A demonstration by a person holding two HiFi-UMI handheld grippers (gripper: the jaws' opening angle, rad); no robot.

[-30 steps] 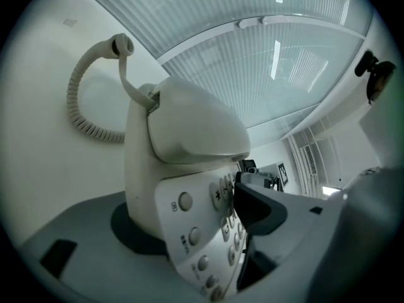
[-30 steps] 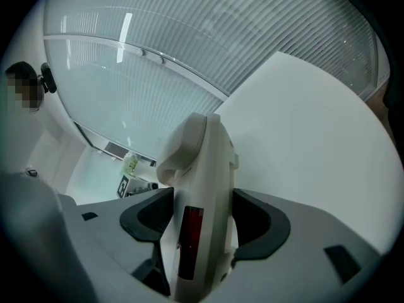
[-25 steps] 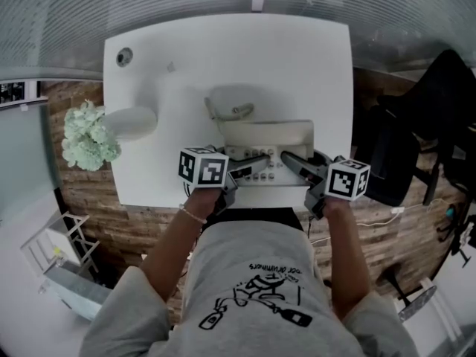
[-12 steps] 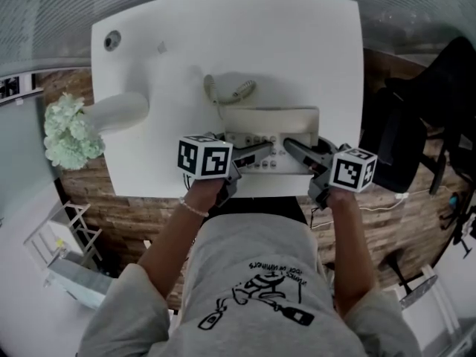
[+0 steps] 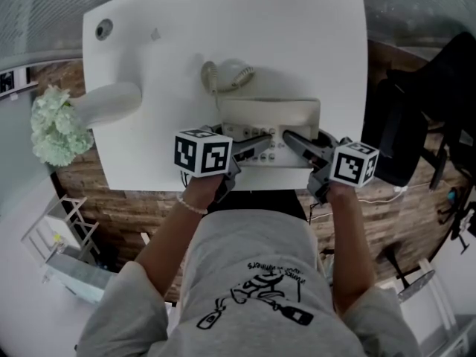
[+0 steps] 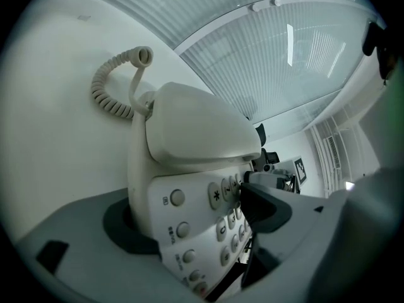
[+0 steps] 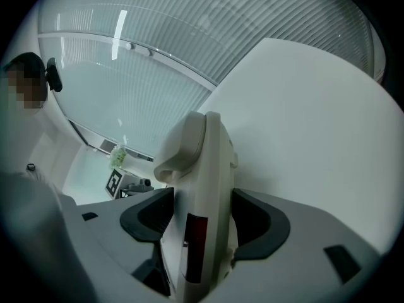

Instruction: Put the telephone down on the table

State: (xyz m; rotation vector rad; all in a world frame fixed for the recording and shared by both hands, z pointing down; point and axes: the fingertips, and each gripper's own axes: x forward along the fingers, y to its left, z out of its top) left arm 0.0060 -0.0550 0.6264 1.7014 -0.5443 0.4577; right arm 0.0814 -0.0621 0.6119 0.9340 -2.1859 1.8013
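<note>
A cream telephone with its handset on the cradle lies near the front edge of the white table. Its coiled cord curls behind it. My left gripper straddles the telephone's left side, one pad under the base and one over the keypad. Those jaws are opening with the telephone still between them. My right gripper is shut on the right edge of the telephone, a pad against each face. The left gripper view shows the cord lying on the table.
A white vase lies on its side at the table's left edge, its pale flowers hanging past the edge. A round cable hole is at the far left corner. A black chair stands right of the table.
Both grippers have sunk a little with the telephone toward the tabletop. The head view has shifted, so the table now sits higher in the picture.
</note>
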